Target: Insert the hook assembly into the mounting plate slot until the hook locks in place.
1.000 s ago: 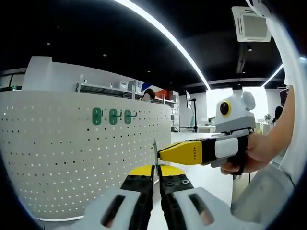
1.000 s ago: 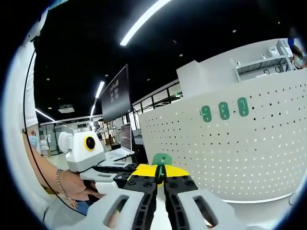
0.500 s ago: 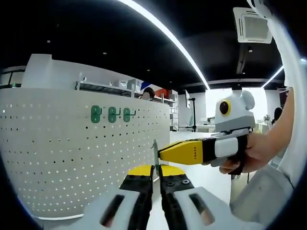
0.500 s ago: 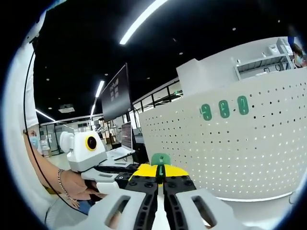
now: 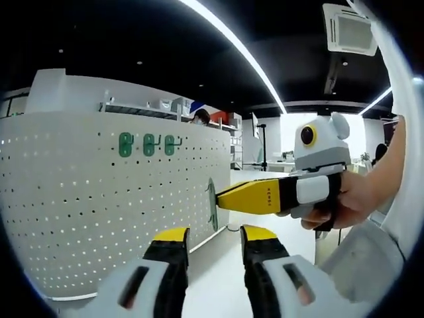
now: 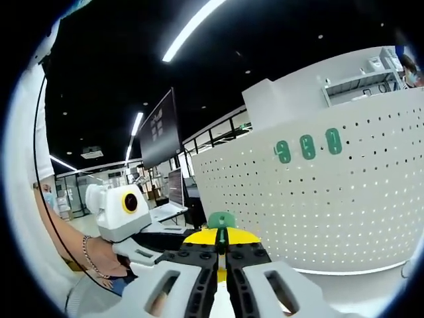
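A white perforated mounting plate curves across the left gripper view, and three green hooks hang on it in a row. My left gripper is open with nothing between its yellow-tipped jaws. Just above them, the right gripper reaches in from the right, shut on a thin green hook assembly seen edge-on. In the right gripper view, my right gripper pinches the green hook assembly. The mounting plate stands to its right with its three hooks.
A person's hand holds the right gripper, and another hand holds the left one. White tabletop runs below the plate. Shelving rises behind the plate, with desks and a monitor further off.
My left gripper has opened and let go of the hook assembly, which stays in the right gripper. The left view has shifted slightly.
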